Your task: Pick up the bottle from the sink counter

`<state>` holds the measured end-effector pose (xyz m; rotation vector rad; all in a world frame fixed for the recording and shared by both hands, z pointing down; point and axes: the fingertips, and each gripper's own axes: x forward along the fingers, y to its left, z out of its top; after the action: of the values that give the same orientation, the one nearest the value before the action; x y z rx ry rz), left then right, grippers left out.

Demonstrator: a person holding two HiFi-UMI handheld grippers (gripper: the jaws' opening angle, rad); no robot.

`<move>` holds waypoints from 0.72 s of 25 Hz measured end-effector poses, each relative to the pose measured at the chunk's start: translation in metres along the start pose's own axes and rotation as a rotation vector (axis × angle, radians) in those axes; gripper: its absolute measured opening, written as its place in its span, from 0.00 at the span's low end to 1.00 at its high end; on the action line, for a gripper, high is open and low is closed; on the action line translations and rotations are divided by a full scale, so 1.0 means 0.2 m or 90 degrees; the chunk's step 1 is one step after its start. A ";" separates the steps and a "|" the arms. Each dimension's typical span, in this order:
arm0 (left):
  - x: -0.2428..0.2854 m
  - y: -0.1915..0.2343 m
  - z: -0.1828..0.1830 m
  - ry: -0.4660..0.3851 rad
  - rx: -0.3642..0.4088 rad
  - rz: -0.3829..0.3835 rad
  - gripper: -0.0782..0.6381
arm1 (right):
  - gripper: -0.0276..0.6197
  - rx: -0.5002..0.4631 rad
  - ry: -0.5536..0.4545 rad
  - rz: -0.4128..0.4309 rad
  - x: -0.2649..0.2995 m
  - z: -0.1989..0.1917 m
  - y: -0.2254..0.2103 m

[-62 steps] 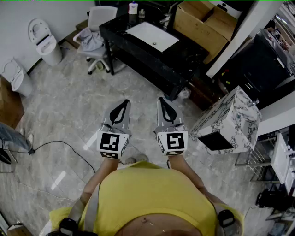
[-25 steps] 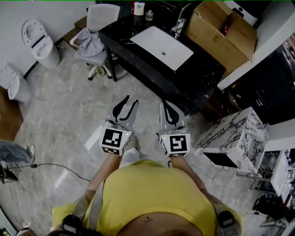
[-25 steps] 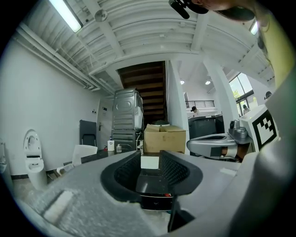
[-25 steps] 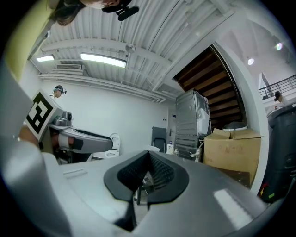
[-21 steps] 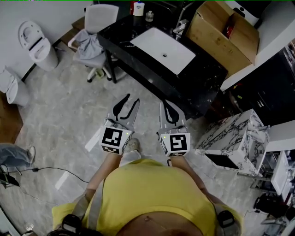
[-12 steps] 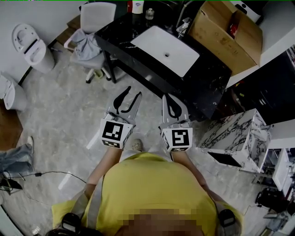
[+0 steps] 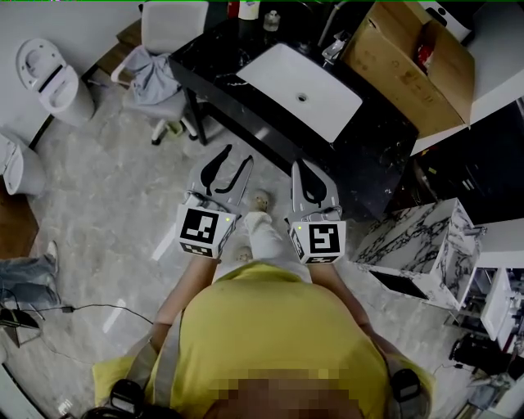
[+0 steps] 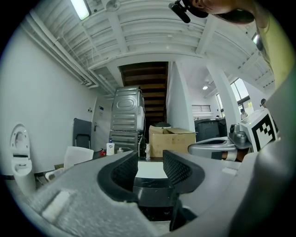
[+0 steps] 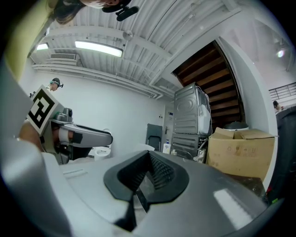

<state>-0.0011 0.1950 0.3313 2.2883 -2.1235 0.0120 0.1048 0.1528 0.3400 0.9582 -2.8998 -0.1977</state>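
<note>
The bottle (image 7: 249, 9), white with a label, stands at the far back corner of the black sink counter (image 7: 246, 49), beside a small jar (image 7: 272, 19). It also shows far off in the left gripper view as the bottle (image 8: 110, 148) and in the right gripper view as the bottle (image 9: 166, 147). My left gripper (image 7: 238, 155) hangs over the floor just short of the counter's front edge; its jaws are opening and nothing is between them. My left gripper (image 8: 150, 161) points at the counter. My right gripper (image 7: 305, 165) beside it is shut and empty, as the right gripper (image 9: 149, 152) also shows.
A white basin (image 7: 300, 79) and a faucet (image 7: 334, 49) sit in the counter. An open cardboard box (image 7: 409, 61) stands at its right end. A chair with cloth (image 7: 157, 57) and a toilet (image 7: 46, 70) are to the left. A marble cabinet (image 7: 422, 241) stands at the right.
The person has walked closer to the counter, which now lies just past the grippers. The left jaws have spread from shut to open. The right jaws stay shut.
</note>
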 end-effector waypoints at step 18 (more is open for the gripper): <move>0.86 0.56 -0.07 0.006 -0.015 -0.016 0.35 | 0.05 -0.018 -0.018 0.008 0.99 -0.04 -0.39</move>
<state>-0.0991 0.0164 0.3503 2.2973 -2.0787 -0.0019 -0.0074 -0.0277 0.3445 0.9399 -2.9189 -0.2524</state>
